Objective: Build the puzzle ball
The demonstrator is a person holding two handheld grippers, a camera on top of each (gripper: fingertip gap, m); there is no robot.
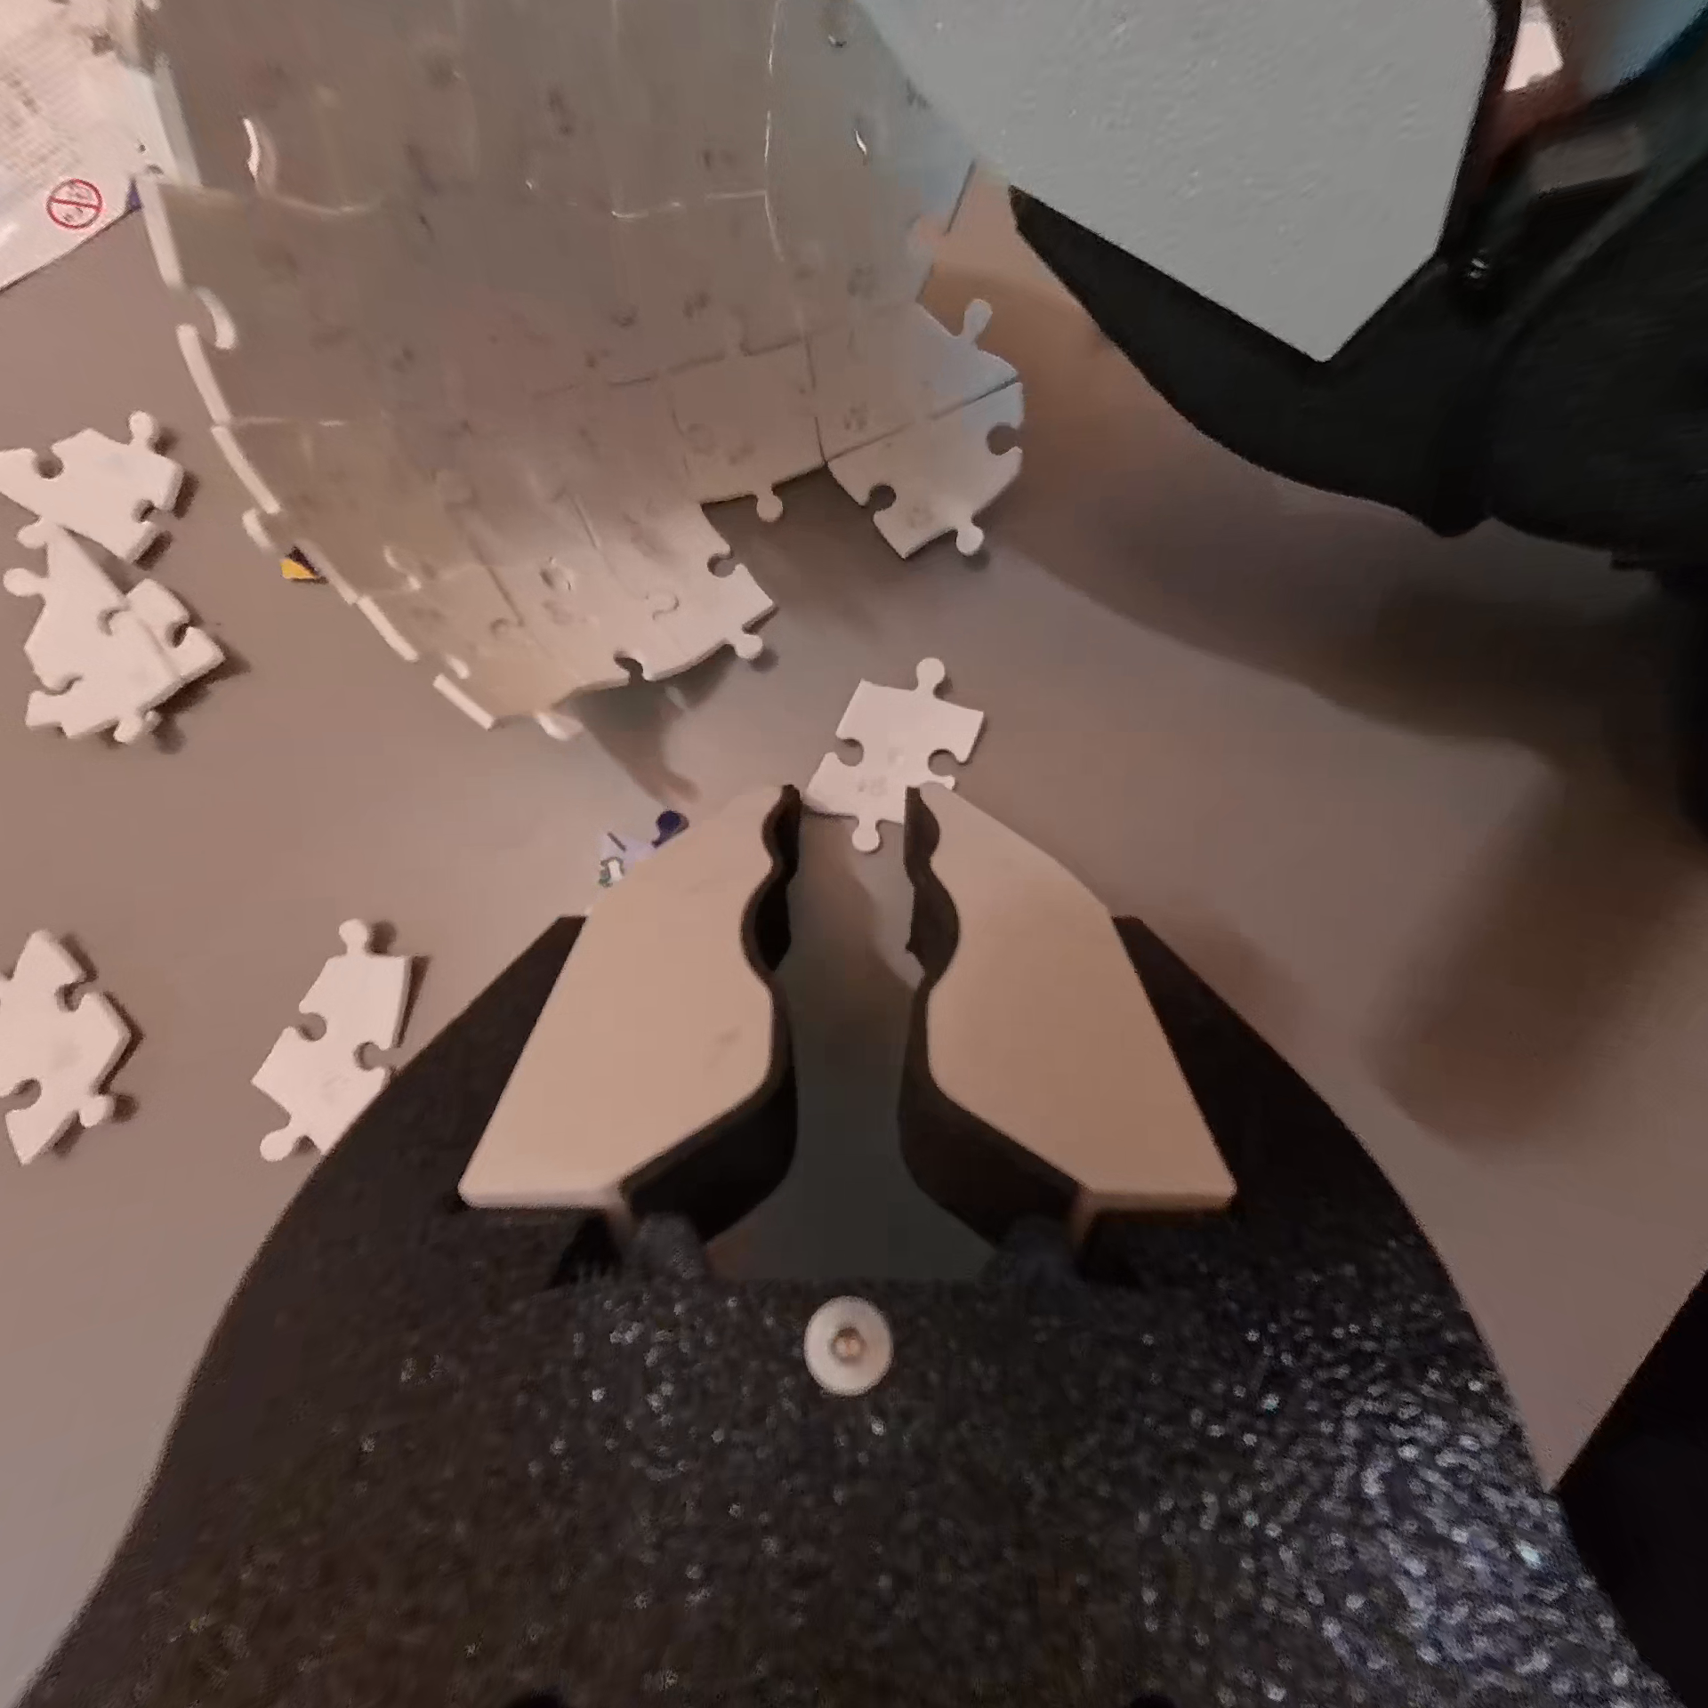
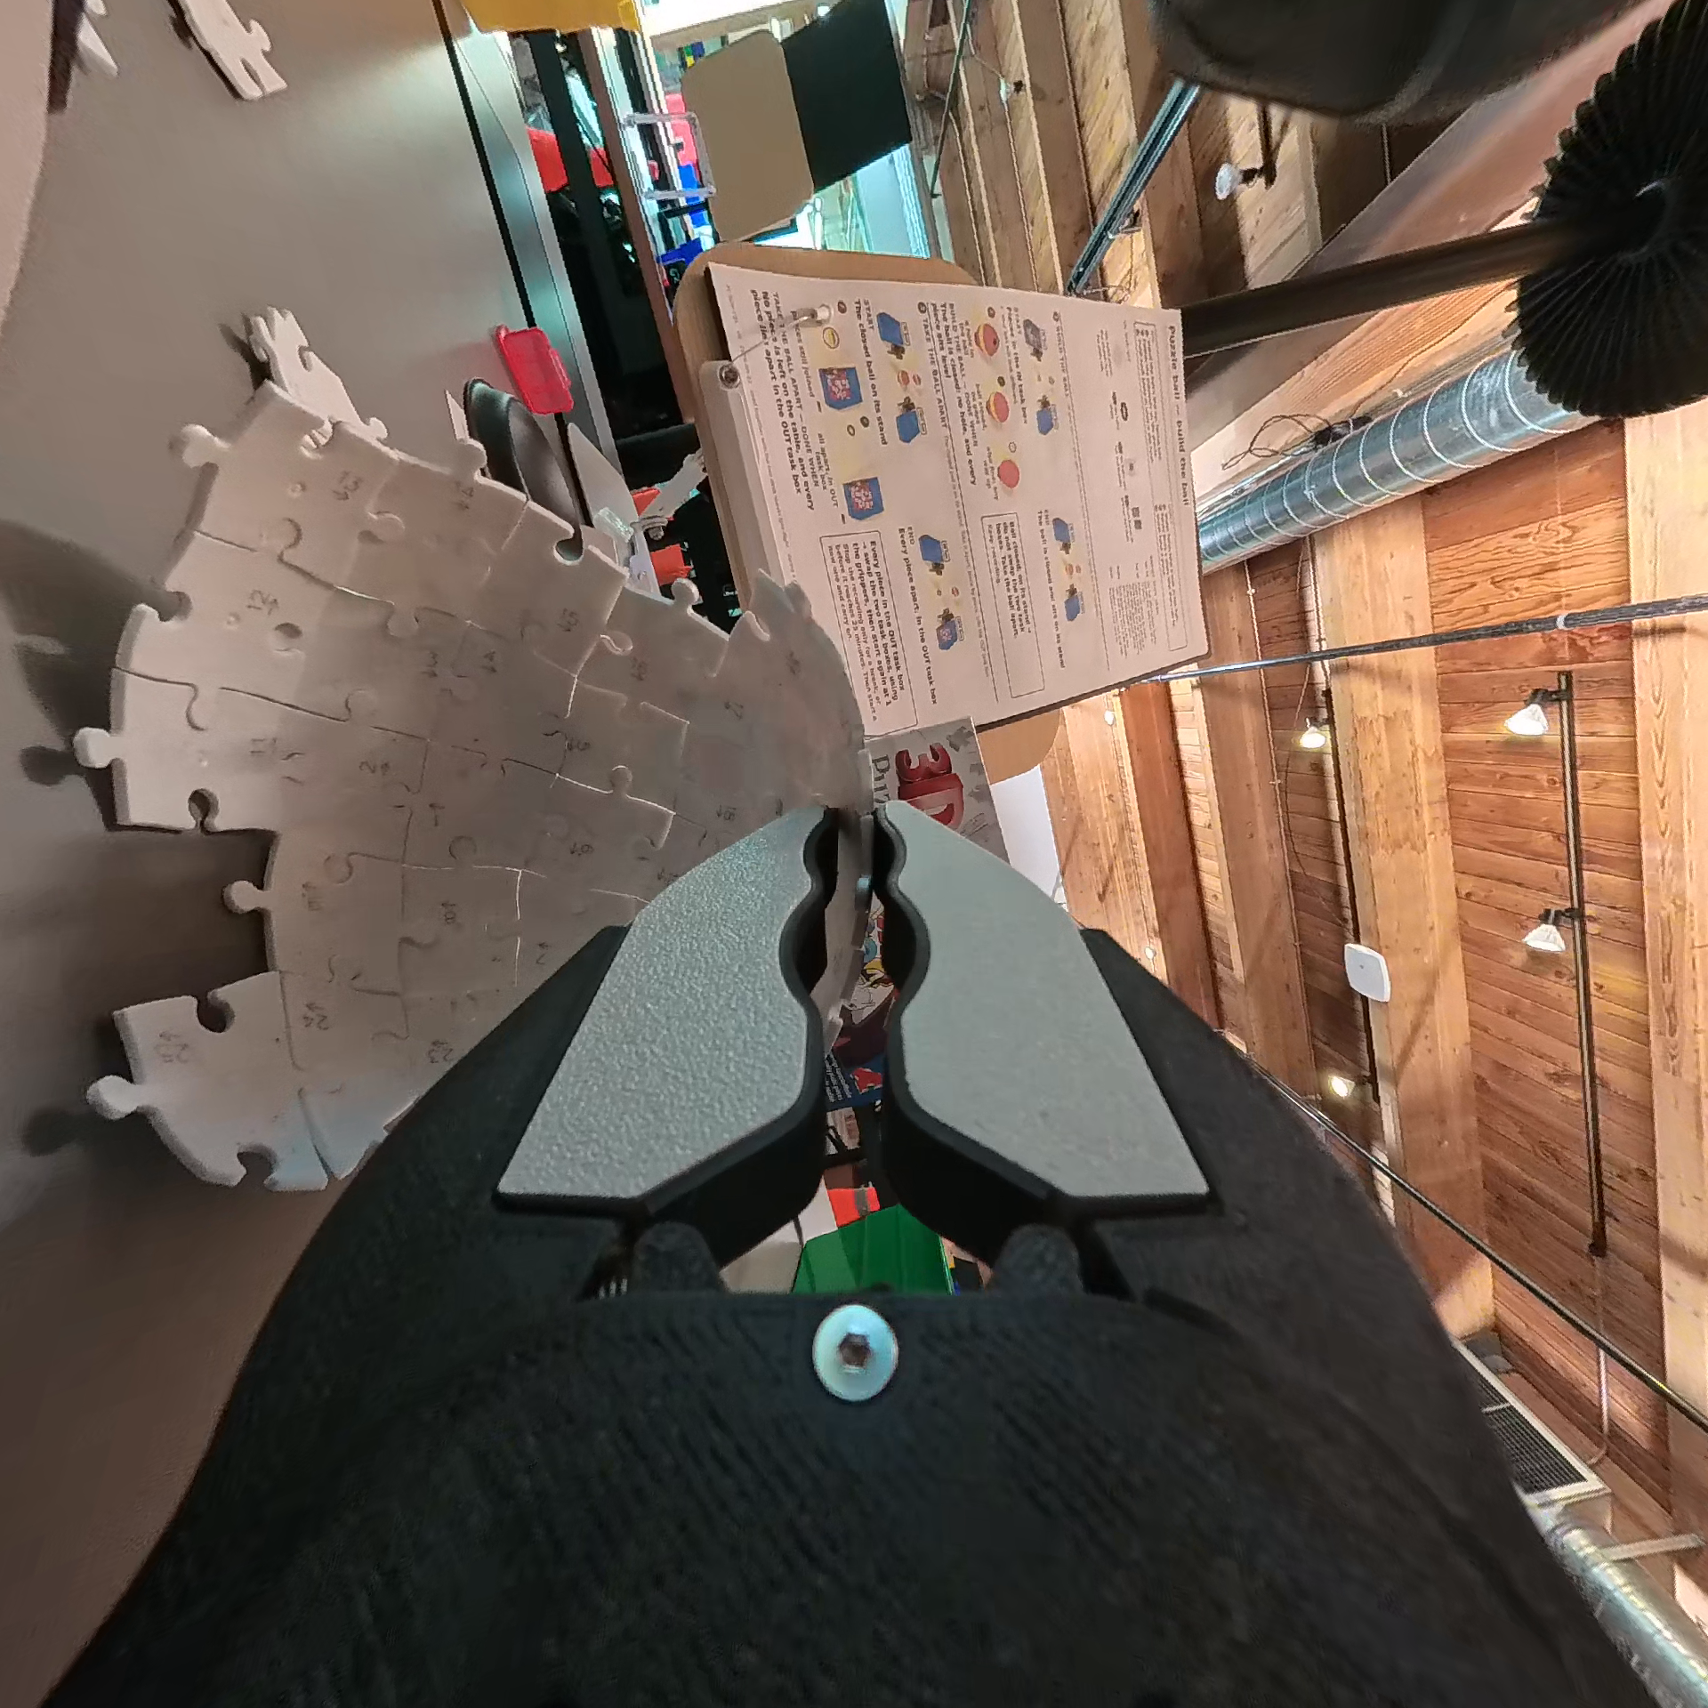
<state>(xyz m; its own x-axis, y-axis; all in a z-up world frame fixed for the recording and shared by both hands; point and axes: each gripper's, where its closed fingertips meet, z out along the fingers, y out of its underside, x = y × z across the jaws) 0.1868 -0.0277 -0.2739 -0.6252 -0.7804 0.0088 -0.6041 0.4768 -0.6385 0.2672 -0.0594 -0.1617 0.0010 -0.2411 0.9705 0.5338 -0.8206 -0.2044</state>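
Note:
The partly built puzzle ball is a curved white shell of joined pieces, seen from its inner side, held up above the grey table. My right gripper is shut on the shell's edge; the shell spreads to the left of it. My left gripper is open and empty, low over the table, its tips just short of a loose white piece. A coloured piece lies partly hidden beside the left finger.
Several loose white pieces lie on the table at left. The other gripper's dark body is at upper right. An instruction sheet on a board stands behind the shell. The left gripper's tips are roughly 15 cm from the right gripper's.

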